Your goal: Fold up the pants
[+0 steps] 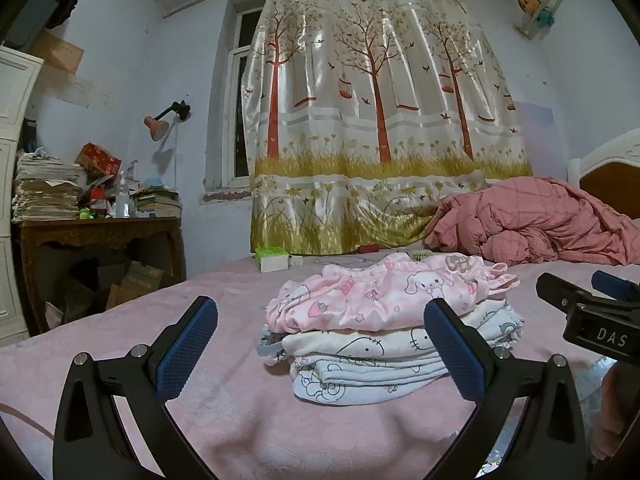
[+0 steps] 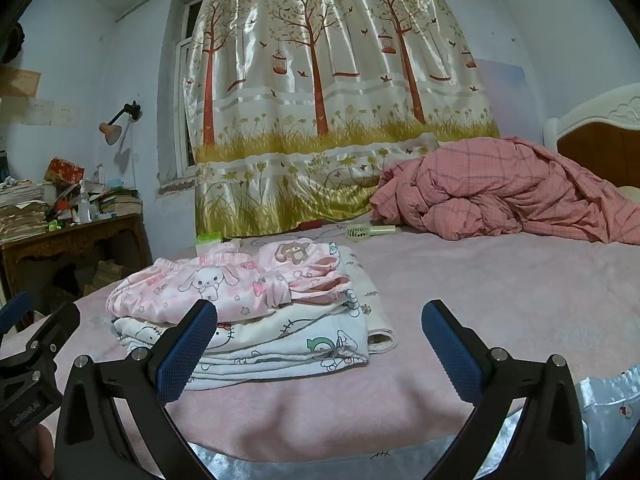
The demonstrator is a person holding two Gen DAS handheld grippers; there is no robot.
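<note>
Pink bed [image 1: 224, 408]: folded pants [image 1: 384, 296] atop stack, lengthwise left-right; both claws [image 1: 320, 344] [image 2: 320, 340] agape, empty.

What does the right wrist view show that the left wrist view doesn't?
Only the right wrist view shows the handheld fan lying whole on the bed, the rolled edge of a cloth beside the stack, and silvery fabric at the bed's near edge. Only the left wrist view shows the white cabinet at far left. Both show the folded stack, pink pants on top, the pink quilt, and both grippers open: left gripper, right gripper.
</note>
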